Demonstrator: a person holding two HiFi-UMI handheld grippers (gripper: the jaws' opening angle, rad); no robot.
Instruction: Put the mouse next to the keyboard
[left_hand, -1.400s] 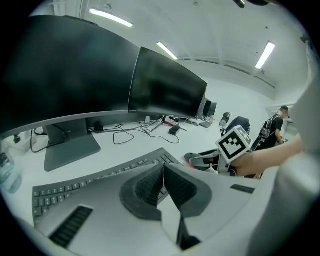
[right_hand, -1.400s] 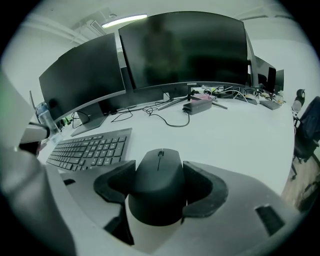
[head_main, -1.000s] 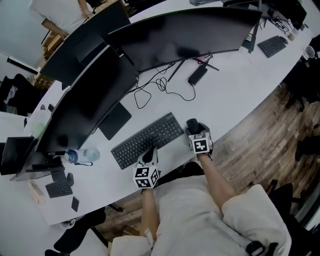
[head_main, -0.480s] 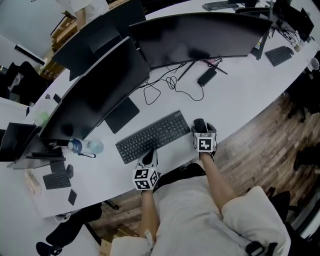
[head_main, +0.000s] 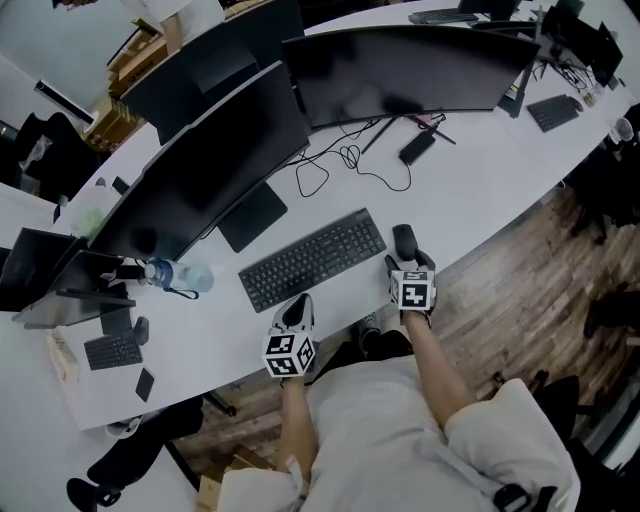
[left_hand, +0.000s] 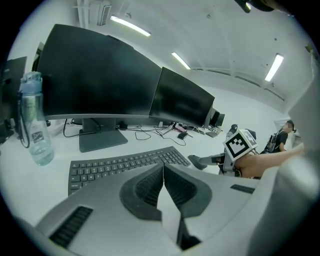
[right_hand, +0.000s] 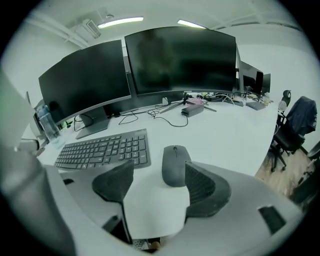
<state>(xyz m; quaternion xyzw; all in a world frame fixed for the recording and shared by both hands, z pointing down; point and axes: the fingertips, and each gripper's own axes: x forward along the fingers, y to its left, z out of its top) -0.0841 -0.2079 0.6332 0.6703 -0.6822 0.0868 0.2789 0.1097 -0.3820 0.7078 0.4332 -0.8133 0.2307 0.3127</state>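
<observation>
Mouse (head_main: 403, 240): 1 | keyboard (head_main: 312, 258) beside it: 1 | hand-held grippers (head_main: 299, 305) (head_main: 410, 264): 2 | bottle (head_main: 180, 277): 1

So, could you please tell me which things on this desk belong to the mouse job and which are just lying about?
Job in hand: mouse; keyboard, with the mouse just off its right end.

Lying about: water bottle; near monitor; curved monitor; loose cables; black power brick; small keyboard.

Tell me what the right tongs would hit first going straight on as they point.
Most likely the mouse, on the desk right of the keyboard. The right tongs' wide-open jaws have just closed slightly, nothing between them; the mouse lies just beyond, though depth is unclear.
</observation>
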